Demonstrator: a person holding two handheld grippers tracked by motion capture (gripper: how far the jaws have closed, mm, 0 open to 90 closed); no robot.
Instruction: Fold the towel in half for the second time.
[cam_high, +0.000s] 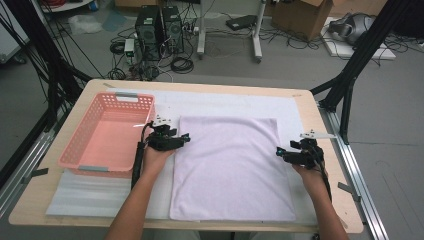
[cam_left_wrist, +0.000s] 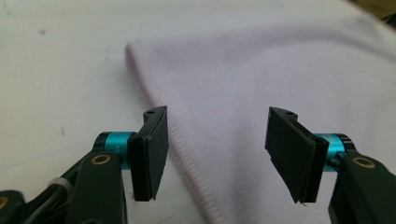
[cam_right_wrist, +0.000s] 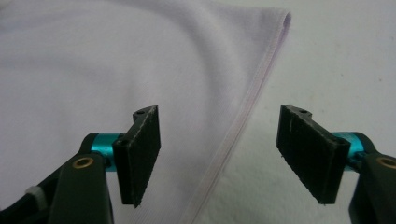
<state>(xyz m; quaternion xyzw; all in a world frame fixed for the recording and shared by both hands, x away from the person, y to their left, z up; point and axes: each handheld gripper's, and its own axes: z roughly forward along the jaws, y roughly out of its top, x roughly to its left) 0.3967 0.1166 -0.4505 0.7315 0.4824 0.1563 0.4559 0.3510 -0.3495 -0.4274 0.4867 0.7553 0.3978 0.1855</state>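
Two hand-held grippers of mine, the left hand-held gripper (cam_high: 186, 138) and the right hand-held gripper (cam_high: 278, 151), stand with jaws apart, gripping nothing, each straddling one side hem of the pale lilac towel (cam_high: 231, 165) lying flat on the table (cam_high: 306, 107) beside the pink basket (cam_high: 90, 162).

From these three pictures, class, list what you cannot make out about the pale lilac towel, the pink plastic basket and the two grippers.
- Pale lilac towel: its underside is hidden in every view by the cloth itself.
- Left gripper and right gripper: in the high view too small to tell whether the pads touch the towel's edges.
- Pink plastic basket: its near outer wall is hidden behind its own rim in the high view.
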